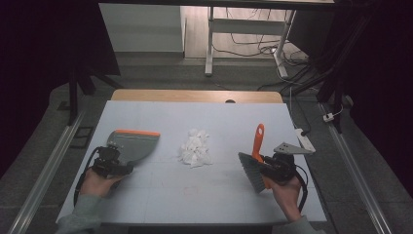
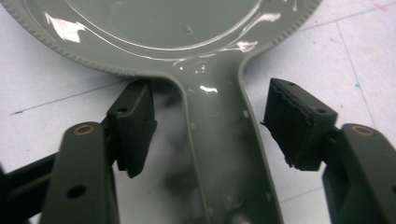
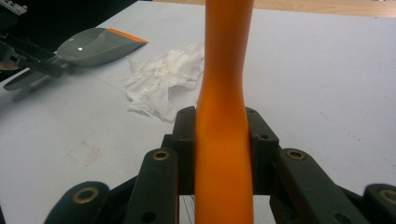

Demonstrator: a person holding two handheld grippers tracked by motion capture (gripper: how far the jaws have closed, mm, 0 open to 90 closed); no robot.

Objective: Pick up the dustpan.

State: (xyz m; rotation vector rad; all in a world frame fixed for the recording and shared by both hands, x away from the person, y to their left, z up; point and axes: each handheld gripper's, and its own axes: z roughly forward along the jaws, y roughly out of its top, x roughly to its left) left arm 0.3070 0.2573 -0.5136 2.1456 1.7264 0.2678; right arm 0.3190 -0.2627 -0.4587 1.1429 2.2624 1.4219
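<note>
Left gripper [image 1: 118,168] sits over the handle of the grey dustpan [image 1: 132,144], which lies flat on the white table [image 1: 160,195] at its left side. Handle's long axis runs straight up between the pads [image 2: 135,126], both still clear of it: jaws apart, gaps either side. Centre: crumpled tissue pile [image 1: 196,148], between both tools. Right gripper [image 1: 272,168] is clamped on the orange brush handle [image 3: 224,116], bristles [image 1: 249,170] toward the pile. Left hand is the one nearer the dustpan.
</note>
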